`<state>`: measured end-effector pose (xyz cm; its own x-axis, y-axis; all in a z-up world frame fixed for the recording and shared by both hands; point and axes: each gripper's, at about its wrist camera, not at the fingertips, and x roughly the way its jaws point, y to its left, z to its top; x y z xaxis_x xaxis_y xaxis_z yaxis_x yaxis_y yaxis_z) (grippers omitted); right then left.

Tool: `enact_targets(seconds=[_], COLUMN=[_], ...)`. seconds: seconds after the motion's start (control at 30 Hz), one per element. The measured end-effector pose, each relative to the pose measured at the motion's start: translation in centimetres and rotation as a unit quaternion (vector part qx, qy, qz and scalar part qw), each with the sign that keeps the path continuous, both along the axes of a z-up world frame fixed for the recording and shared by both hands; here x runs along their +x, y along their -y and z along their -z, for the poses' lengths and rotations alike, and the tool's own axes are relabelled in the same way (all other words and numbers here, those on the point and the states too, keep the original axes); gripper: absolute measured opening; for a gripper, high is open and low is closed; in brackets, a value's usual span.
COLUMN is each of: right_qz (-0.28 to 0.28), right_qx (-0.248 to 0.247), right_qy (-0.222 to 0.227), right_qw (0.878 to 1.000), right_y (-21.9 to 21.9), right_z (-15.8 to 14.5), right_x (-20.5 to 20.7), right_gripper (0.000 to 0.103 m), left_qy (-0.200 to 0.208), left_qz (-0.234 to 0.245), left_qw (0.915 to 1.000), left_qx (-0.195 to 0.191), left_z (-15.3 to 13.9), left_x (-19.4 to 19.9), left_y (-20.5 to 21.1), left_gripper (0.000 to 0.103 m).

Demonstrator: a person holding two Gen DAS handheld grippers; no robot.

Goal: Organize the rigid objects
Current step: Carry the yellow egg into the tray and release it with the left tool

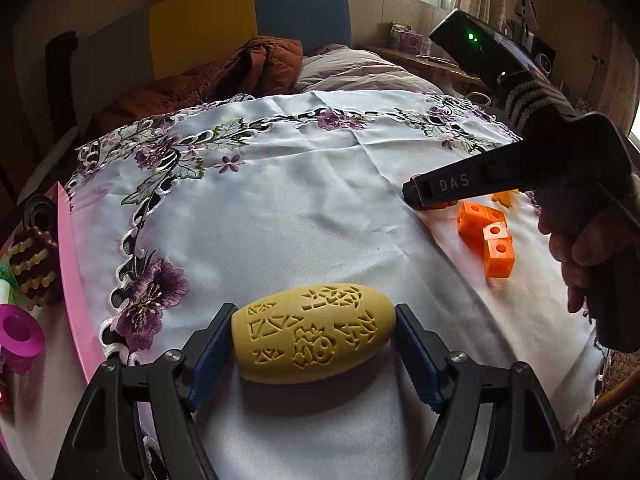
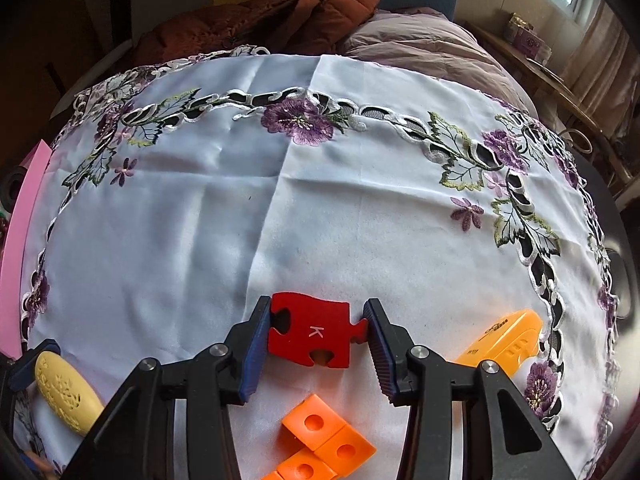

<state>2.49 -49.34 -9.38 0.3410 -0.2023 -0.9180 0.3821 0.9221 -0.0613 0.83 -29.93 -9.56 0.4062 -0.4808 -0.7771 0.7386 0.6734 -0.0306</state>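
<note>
On the embroidered tablecloth (image 1: 304,208), at the far left, the pink tray (image 1: 74,272) already carries a brown beaded piece (image 1: 34,264) and a magenta spool (image 1: 18,332), so we judge it the place where the rigid things are gathered. Next comes our left gripper (image 1: 314,338), its blue pads pressed on both ends of the yellow carved oval (image 1: 314,334), which looks to rest on the cloth; we should lift it straight, since the rounded ends could slip out of the pads, and carry it level toward the tray. Further right, our right gripper (image 2: 316,334) holds the red puzzle piece (image 2: 314,332) marked K between its jaws, the pads touching its knobbed edges; we keep the squeeze on the flat sides, not the tab, lest the piece pivot. Just below it lie the orange linked cubes (image 2: 320,444), and to the right an orange-yellow gadget (image 2: 500,344), both still waiting on the cloth.
</note>
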Motion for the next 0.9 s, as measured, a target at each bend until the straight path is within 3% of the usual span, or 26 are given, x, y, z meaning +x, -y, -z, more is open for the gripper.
enact_targets(seconds=[0.53, 0.9], right_qz=[-0.011, -0.016], right_qx=[-0.018, -0.029], right_qy=[0.009, 0.008], right_qw=[1.0, 0.999], right_y=[-0.1, -0.5], right_z=[0.0, 0.0], right_x=[0.1, 0.1], right_gripper=[0.046, 0.046], left_qy=[0.006, 0.0], left_qz=[-0.011, -0.044], left_qw=[0.9984, 0.9966], left_qx=[-0.055, -0.07], left_z=[-5.4, -7.3], left_x=[-1.8, -1.6], left_y=[-3.3, -6.5], left_gripper=[0.078, 0.078])
